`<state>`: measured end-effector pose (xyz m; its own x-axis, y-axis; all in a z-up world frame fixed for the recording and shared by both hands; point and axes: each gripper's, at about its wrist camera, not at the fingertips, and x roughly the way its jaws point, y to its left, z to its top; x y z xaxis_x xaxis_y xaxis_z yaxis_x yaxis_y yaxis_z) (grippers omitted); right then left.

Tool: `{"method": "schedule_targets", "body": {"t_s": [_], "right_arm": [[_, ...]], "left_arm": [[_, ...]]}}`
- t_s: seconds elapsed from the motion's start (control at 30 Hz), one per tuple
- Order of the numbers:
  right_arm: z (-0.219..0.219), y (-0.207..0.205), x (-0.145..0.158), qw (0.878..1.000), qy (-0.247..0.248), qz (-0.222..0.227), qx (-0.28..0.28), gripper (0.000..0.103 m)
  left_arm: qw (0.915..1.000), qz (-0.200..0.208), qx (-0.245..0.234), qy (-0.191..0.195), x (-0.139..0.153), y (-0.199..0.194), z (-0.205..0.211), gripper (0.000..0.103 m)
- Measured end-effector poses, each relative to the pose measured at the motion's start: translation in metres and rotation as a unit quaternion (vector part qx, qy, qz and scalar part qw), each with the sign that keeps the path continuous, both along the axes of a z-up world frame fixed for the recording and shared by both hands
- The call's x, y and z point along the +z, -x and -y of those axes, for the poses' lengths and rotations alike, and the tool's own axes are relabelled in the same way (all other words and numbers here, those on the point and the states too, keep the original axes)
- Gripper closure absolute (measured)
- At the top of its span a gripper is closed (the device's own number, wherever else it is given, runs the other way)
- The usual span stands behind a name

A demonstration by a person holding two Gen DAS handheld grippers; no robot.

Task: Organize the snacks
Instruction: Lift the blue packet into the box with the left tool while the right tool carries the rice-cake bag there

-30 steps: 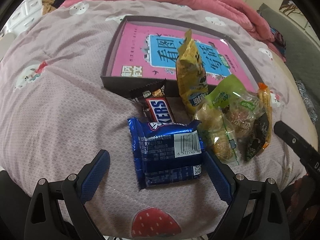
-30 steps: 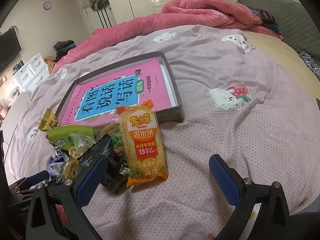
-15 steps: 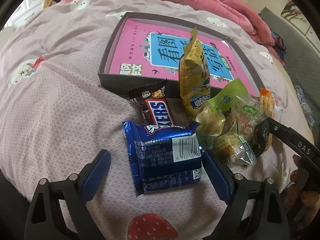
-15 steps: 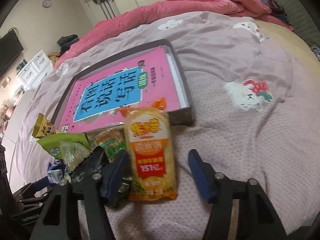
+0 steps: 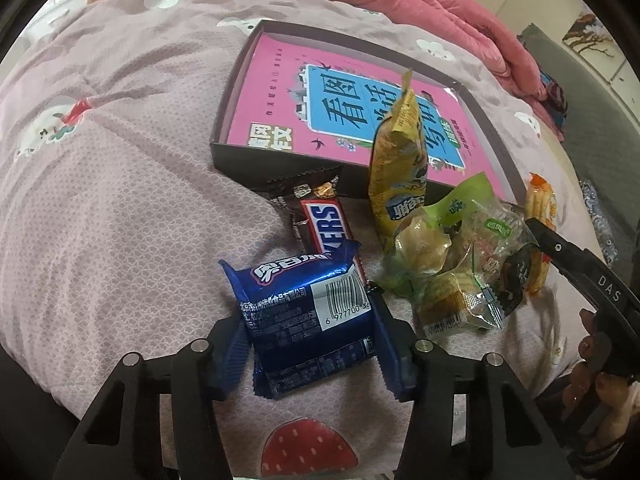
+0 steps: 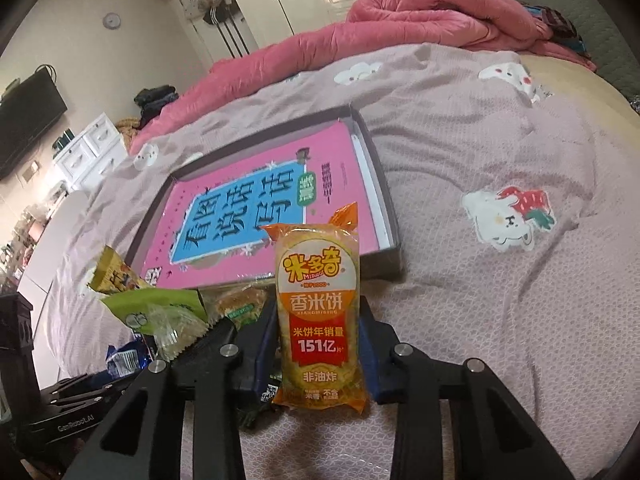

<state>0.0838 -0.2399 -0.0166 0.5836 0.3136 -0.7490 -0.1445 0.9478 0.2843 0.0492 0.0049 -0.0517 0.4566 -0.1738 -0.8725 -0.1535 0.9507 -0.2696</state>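
My left gripper point(image 5: 310, 344) is closing, and its blue pads press both sides of the blue biscuit packet point(image 5: 304, 304) lying on the bedspread. Just beyond it lie a Snickers bar point(image 5: 326, 224), an upright yellow packet point(image 5: 400, 168) and a heap of green and clear wrapped snacks point(image 5: 452, 256). My right gripper point(image 6: 318, 344) is closing too, its pads squeezing the lower half of the orange rice cracker packet point(image 6: 316, 280). Behind the snacks a shallow dark box point(image 6: 384, 208) holds a pink book point(image 6: 248, 208).
All of it rests on a soft mauve bedspread point(image 5: 100, 200). A rumpled pink quilt point(image 6: 440, 12) lies at the far side. A person's hand point(image 5: 592, 364) shows at the right edge of the left wrist view. White drawers point(image 6: 88, 152) and wardrobes stand beyond the bed.
Both grippers went from wide open to closed: the left onto the blue biscuit packet, the right onto the orange rice cracker packet. Both hands edged slightly closer to the snacks.
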Motion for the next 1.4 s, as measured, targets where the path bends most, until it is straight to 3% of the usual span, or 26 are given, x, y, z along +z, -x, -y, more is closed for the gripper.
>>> {"method": "schedule_targets", "body": {"t_s": [0.23,0.63,1.4], "right_arm": [[0.002,0.003,0.008,1.000,-0.004,0.016,-0.003,0.066],[0.000,0.004,0.022,0.999,-0.003,0.045,0.002,0.066],[-0.016,0.000,0.041,0.996,0.031,0.084,0.021,0.066]], "left_arm": [[1.0000,0.007,0.006,0.000,0.009,0.005,-0.009,0.048],[0.9983,0.054,0.015,-0.018,0.040,0.009,-0.019,0.048],[0.9942,0.090,0.052,-0.028,0.063,-0.032,-0.039,0.048]]}}
